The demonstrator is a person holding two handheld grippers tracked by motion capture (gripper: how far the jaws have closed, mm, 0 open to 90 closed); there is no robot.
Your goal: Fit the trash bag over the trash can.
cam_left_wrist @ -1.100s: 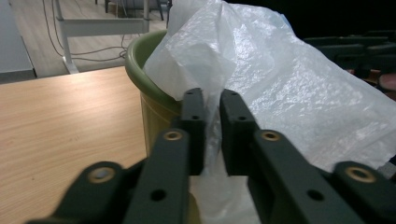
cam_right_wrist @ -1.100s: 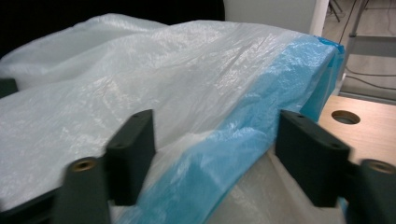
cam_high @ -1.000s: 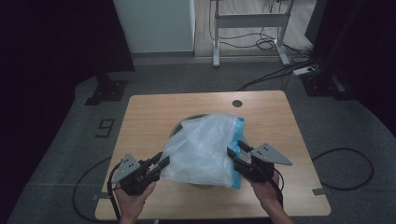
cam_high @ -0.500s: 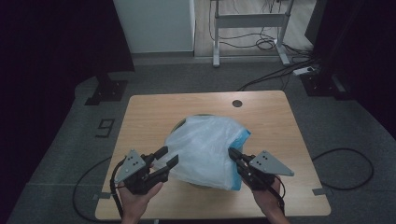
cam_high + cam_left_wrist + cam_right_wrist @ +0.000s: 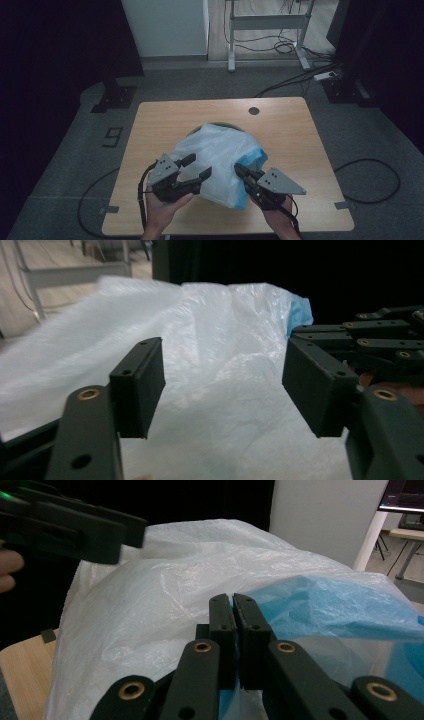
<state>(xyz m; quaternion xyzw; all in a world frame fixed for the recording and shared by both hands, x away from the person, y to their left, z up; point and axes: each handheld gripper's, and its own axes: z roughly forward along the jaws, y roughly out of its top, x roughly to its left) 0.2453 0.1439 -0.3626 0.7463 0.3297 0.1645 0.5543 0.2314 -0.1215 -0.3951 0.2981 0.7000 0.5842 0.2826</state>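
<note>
High view: at lower centre of the table (image 5: 290, 125), the left gripper (image 5: 194, 168) has just been opening, its jaws spread against a white plastic bag (image 5: 220, 155). The right gripper (image 5: 241, 171) is clenched on the bag's edge. The bag hides all but the rim of a green container (image 5: 220, 125).

Left gripper view: released jaws frame the bag, centre frame.

Right gripper view: jaws pinch film; blue shows inside, lower right.

Left gripper (image 5: 195, 167) opening; right gripper (image 5: 239, 170) clamped.
</note>
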